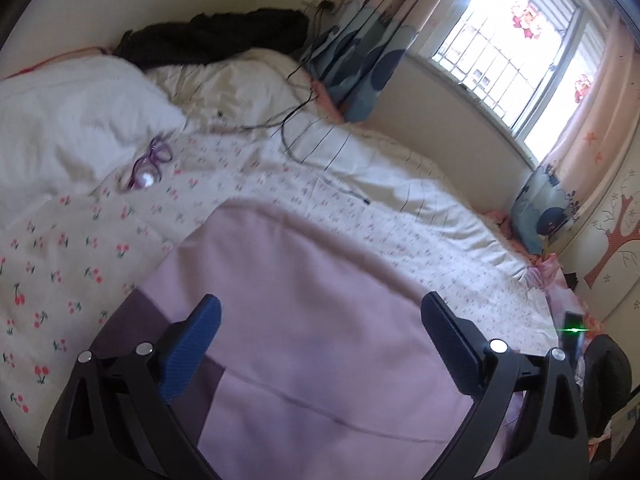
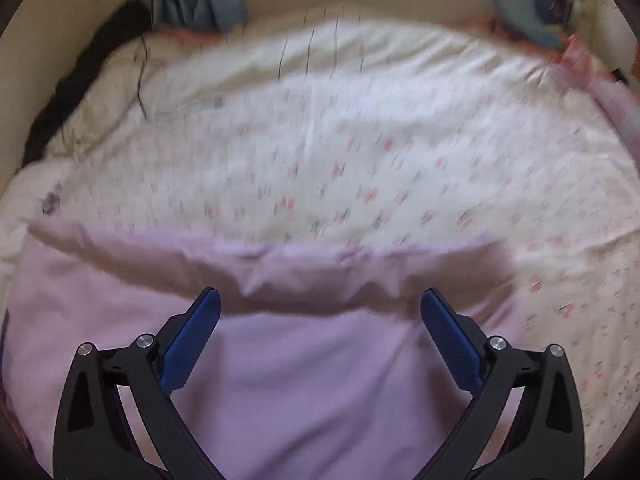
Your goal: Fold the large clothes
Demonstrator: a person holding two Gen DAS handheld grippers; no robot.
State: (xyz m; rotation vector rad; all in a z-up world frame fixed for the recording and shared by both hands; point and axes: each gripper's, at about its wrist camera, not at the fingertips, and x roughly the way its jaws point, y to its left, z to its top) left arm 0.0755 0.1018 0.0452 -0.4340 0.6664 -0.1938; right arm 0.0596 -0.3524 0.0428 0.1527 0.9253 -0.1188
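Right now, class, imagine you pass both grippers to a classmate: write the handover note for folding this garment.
Left gripper: jaws wide open, holding nothing, above the lilac garment.
Right gripper: also open and empty, over the same garment.
Garment lies spread on the cherry-print bed sheet; its far edge looks turned over in a rumpled band.
Purple glasses lie beside the pillow; keep clear of them.
Left: remaining folds, then smoothing.

1. Left wrist camera sits close above the pale lilac fabric garment (image 1: 304, 320), facing across the cherry-print white bedsheet (image 1: 60, 264) toward the barred window (image 1: 516, 60).
2. Right wrist camera, equally close, faces the same lilac garment (image 2: 304, 380) and bedsheet (image 2: 360, 152), both shared.
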